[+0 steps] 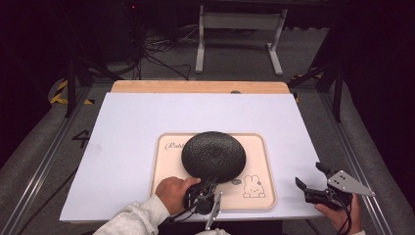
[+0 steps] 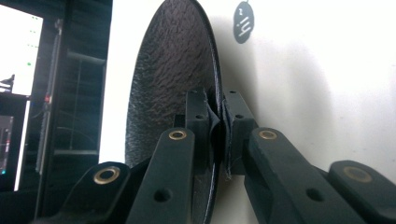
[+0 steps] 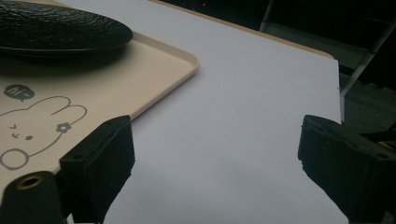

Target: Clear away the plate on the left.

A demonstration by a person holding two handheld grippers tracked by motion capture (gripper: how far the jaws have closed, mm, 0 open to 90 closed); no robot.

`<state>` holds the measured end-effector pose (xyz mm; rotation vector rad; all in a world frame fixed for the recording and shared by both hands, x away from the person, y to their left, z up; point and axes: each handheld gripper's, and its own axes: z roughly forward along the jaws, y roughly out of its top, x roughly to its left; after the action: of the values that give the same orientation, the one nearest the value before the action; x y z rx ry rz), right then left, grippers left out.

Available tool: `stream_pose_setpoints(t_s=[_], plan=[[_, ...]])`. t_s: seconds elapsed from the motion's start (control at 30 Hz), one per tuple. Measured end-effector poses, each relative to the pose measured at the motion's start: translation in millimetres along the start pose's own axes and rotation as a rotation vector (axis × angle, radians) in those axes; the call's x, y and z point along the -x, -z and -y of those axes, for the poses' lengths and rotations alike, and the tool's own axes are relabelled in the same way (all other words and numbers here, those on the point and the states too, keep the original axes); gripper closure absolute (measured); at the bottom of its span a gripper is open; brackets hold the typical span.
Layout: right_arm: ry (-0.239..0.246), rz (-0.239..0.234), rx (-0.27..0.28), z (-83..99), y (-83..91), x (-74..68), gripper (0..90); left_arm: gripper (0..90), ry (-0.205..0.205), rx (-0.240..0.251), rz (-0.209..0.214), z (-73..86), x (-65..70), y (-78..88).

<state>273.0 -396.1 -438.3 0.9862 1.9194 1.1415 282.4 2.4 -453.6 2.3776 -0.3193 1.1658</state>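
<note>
black plate [image 1: 214, 155] rim pinched between left tool [image 1: 203, 192] jaws, over tray [image 1: 259, 196].

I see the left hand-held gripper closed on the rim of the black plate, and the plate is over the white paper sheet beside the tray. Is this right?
Not quite. The left hand-held gripper is indeed shut on the rim of the black plate, but the plate is over the beige tray, not beside it. The high view shows this.

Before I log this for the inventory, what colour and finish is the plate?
Black with a rough, pebbled texture; the plate shows best in the high view.
</note>
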Motion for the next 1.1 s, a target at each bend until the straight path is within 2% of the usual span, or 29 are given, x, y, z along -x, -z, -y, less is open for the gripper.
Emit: stream_pose_setpoints(t_s=[0.03, 0.13, 0.2, 0.27, 0.5, 0.73, 0.8, 1.03, 1.1], plan=[[0.000, -0.001, 0.000, 0.0, -0.1, -0.1, 11.5, 83.4, 0.018, 0.005, 0.008, 0.4, -0.9, 0.0], [0.006, -0.001, -0.003, 0.0, -0.5, -0.4, 11.5, 82.5, 0.040, 0.007, 0.027, 0.9, -1.1, -0.8], [0.004, -0.001, -0.003, 0.3, -0.4, 0.1, 11.5, 81.3, 0.036, 0.003, 0.038, 0.6, -0.3, -2.2], [0.002, -0.001, -0.004, 0.4, -0.2, 0.2, 11.5, 80.5, 0.050, 0.003, 0.047, 0.0, 0.6, -3.4], [0.008, -0.005, -0.005, 0.0, -0.5, -0.6, 11.5, 75.7, 0.071, -0.012, 0.114, 1.2, 4.3, -9.1], [0.006, -0.006, -0.003, 0.2, -0.4, -0.3, 11.4, 73.7, 0.114, 0.004, 0.129, 2.5, 3.8, -9.4], [0.008, -0.007, -0.003, 0.1, -0.3, -0.4, 11.5, 73.6, 0.124, 0.015, 0.145, 2.8, 2.3, -8.8], [0.007, -0.006, -0.004, -0.1, -0.3, -0.6, 11.4, 68.6, 0.172, 0.045, 0.166, 3.3, 0.3, -7.3], [0.008, -0.007, -0.003, 0.0, -0.3, -0.5, 11.4, 68.6, 0.173, 0.050, 0.176, 3.2, -0.6, -6.9]])
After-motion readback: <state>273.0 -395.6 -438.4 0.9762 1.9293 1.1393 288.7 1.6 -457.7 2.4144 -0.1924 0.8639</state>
